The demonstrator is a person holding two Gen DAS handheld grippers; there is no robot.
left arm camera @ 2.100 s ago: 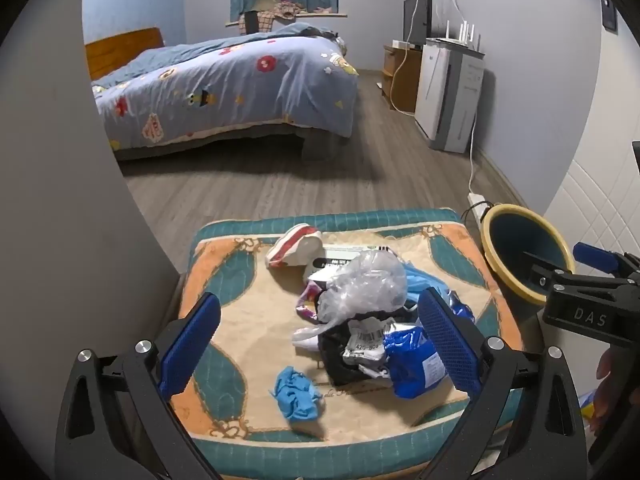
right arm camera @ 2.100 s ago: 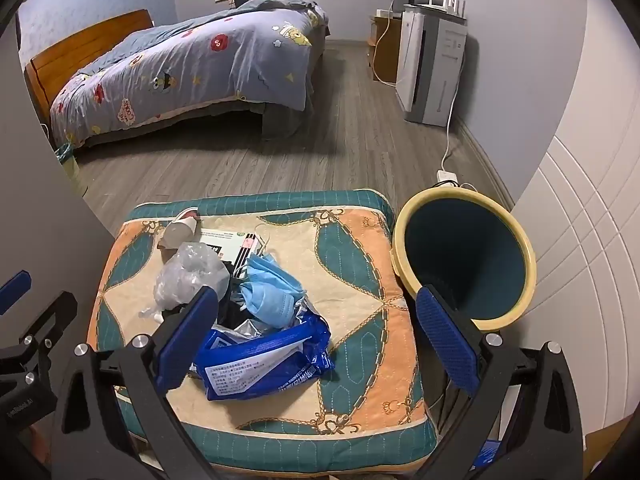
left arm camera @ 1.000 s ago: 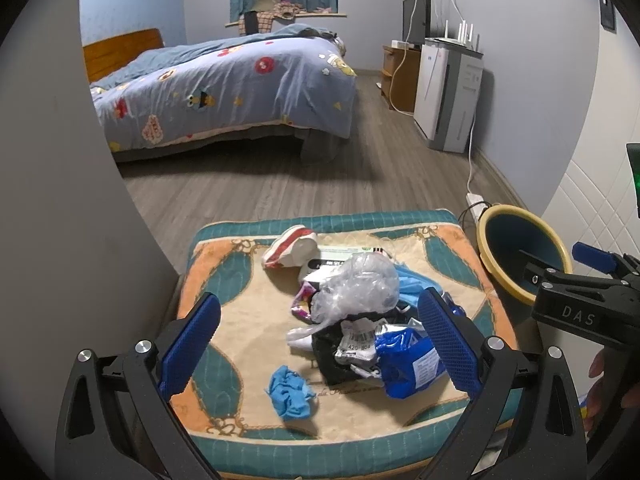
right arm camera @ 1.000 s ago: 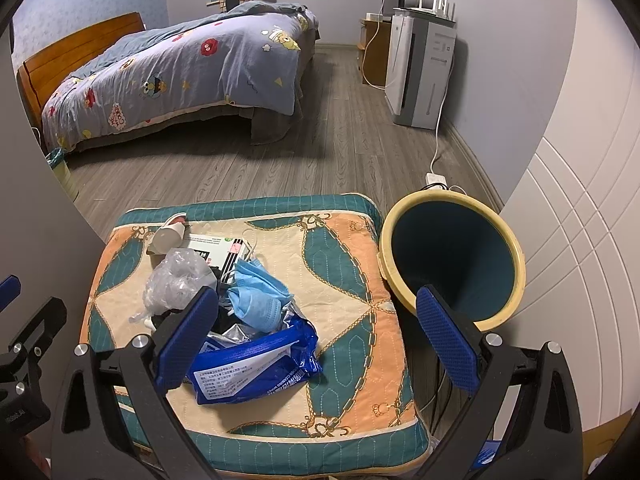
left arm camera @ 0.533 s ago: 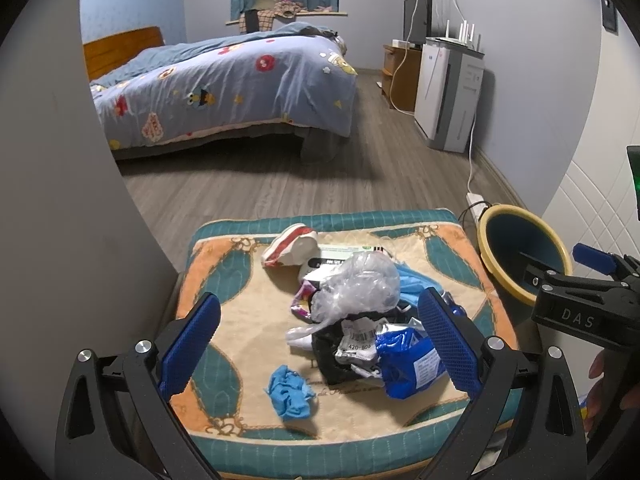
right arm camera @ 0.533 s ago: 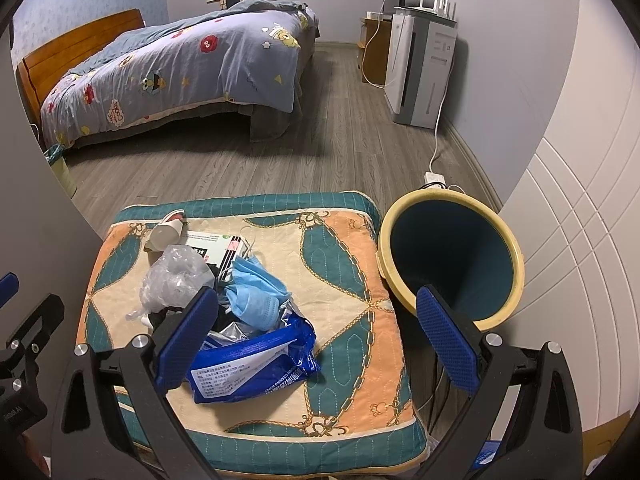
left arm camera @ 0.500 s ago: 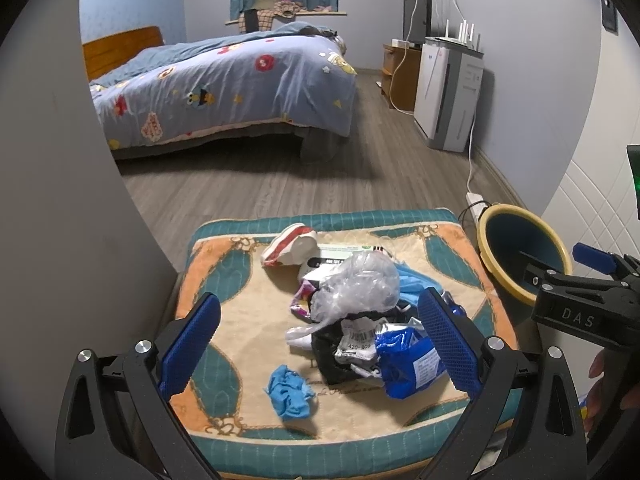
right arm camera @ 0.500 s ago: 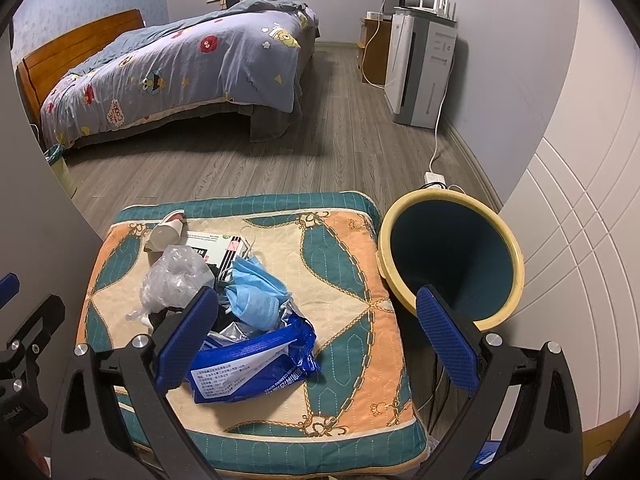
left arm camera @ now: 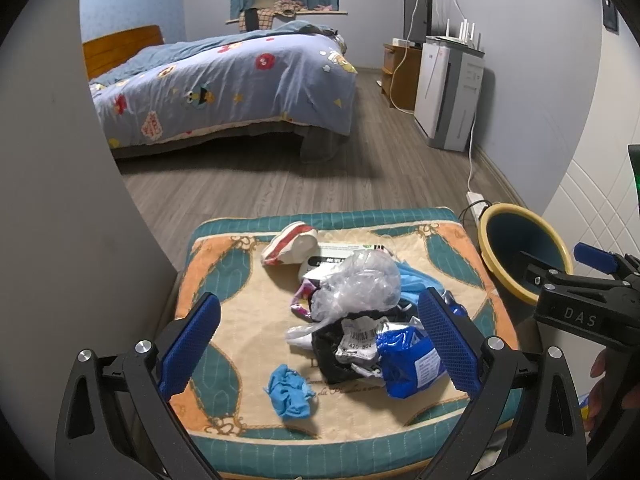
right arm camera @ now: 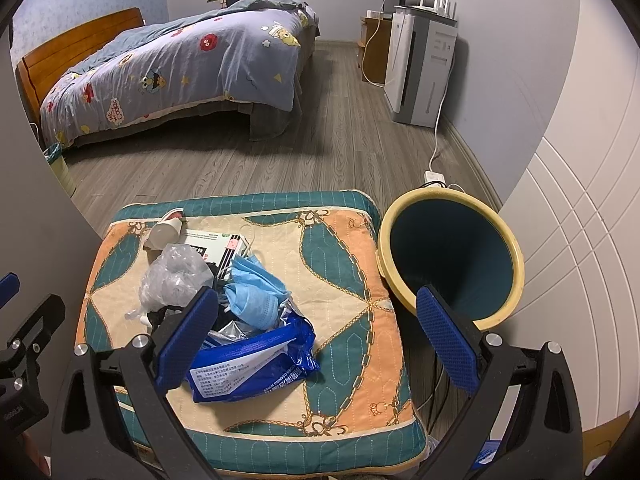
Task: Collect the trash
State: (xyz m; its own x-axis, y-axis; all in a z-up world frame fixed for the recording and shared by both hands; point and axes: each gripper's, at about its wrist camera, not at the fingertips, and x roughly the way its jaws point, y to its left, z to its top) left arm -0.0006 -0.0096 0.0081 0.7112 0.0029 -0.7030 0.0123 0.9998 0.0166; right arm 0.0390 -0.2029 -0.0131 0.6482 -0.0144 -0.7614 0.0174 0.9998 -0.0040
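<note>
A heap of trash lies on a patterned cushion [left arm camera: 224, 276] [right arm camera: 348, 280]: a crumpled clear plastic bag [left arm camera: 360, 284] [right arm camera: 172, 276], a blue wipes pack [left arm camera: 412, 362] [right arm camera: 252, 360], blue face masks [right arm camera: 252, 288], a black wrapper [left arm camera: 332, 348], a flat box [right arm camera: 212, 242], a paper cup [left arm camera: 290, 242] [right arm camera: 164, 232] and a blue crumpled wad [left arm camera: 290, 390]. A yellow-rimmed bin [left arm camera: 520, 252] [right arm camera: 452, 256] stands right of the cushion. My left gripper [left arm camera: 318, 342] hangs open over the near side. My right gripper [right arm camera: 316, 338] is open, between pile and bin.
A bed [left arm camera: 224, 88] with a blue patterned quilt fills the far left. A white appliance [left arm camera: 448, 92] and a wooden cabinet [left arm camera: 400, 76] line the right wall, with a cable to a power strip [right arm camera: 434, 178] behind the bin. A grey wall [left arm camera: 60, 200] is close on the left.
Both grippers drew back slightly and then stopped; the view is almost the same over the last half second. The trash has not moved and both grippers stay open.
</note>
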